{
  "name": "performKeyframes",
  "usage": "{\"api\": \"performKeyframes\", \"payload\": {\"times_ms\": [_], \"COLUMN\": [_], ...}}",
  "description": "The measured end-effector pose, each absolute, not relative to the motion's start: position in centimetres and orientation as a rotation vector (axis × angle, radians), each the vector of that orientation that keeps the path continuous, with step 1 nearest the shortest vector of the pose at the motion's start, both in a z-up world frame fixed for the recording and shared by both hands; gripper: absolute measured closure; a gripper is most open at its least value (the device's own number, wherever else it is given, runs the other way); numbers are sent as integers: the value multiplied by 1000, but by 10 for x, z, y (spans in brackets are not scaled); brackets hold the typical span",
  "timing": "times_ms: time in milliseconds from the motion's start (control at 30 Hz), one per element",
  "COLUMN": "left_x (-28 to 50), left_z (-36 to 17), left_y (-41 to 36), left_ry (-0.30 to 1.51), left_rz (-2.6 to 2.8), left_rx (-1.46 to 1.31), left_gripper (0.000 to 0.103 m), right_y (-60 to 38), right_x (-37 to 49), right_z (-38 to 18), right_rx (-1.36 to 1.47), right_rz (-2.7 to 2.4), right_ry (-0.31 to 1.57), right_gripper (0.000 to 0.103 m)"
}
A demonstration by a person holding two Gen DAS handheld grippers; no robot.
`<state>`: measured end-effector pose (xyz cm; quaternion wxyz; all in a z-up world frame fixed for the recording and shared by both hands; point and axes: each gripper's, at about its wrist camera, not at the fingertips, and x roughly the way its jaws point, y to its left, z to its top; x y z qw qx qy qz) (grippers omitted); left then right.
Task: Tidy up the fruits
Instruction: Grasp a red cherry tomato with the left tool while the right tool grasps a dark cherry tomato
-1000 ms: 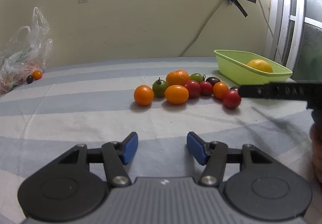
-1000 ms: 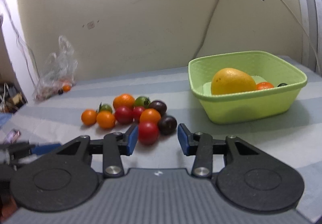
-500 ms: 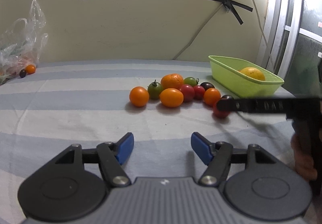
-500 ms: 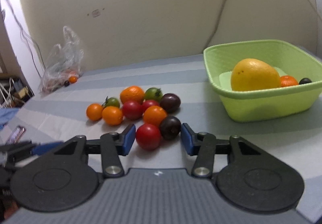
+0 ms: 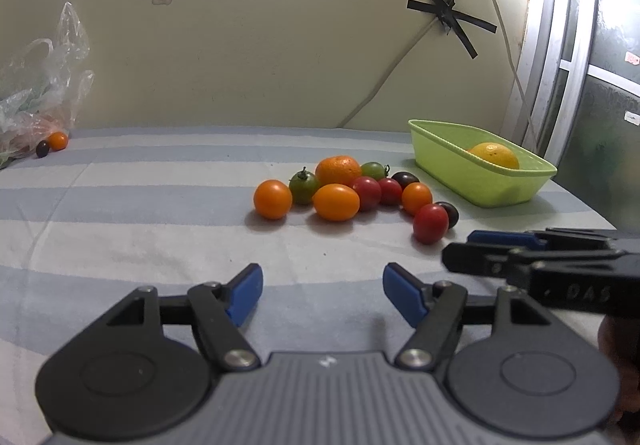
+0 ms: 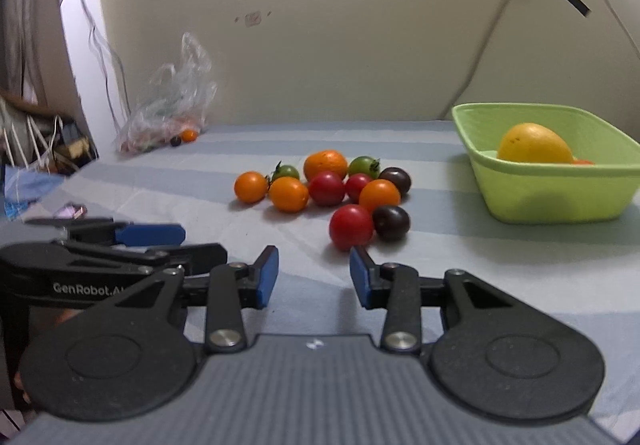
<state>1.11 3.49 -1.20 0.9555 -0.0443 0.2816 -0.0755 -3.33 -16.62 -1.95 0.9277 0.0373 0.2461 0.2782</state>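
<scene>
Fingers of the right gripper (image 6: 314, 277) are closing on empty air, with the red tomato (image 6: 351, 227) just ahead, slightly toward the green basket (image 6: 552, 197); it is roundish, so no axis matters. The left gripper (image 5: 322, 295) is opening, also empty, farther from that tomato. Half a second ago the red tomato sat between the right gripper's fingers; now it lies beyond their tips on the striped worktop (image 6: 460, 269).

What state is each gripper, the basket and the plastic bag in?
Left gripper: jaws opening, nothing between.
Right gripper: jaws closing, nothing between, just short of the red tomato.
Lime-green plastic basket: upright, holds a yellow fruit.
Clear plastic bag: crumpled, contents unclear.
</scene>
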Motion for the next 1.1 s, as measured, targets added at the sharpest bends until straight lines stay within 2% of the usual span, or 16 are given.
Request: {"api": "performKeyframes", "payload": {"times_ms": [533, 800, 1100], "left_x": [10, 8, 8], "left_z": [-11, -11, -11], "left_y": [34, 35, 35], "left_ry": [567, 560, 562], "left_rz": [-159, -167, -164], "left_rx": [-91, -91, -90], "left_gripper": [33, 33, 33], "right_y": [-203, -199, -171], "right_x": [-21, -14, -27], "right_z": [-24, -27, -25], "right_rx": [351, 335, 133], "right_rz": [441, 432, 562], "right_ry": [534, 587, 560], "right_gripper": [60, 54, 54]}}
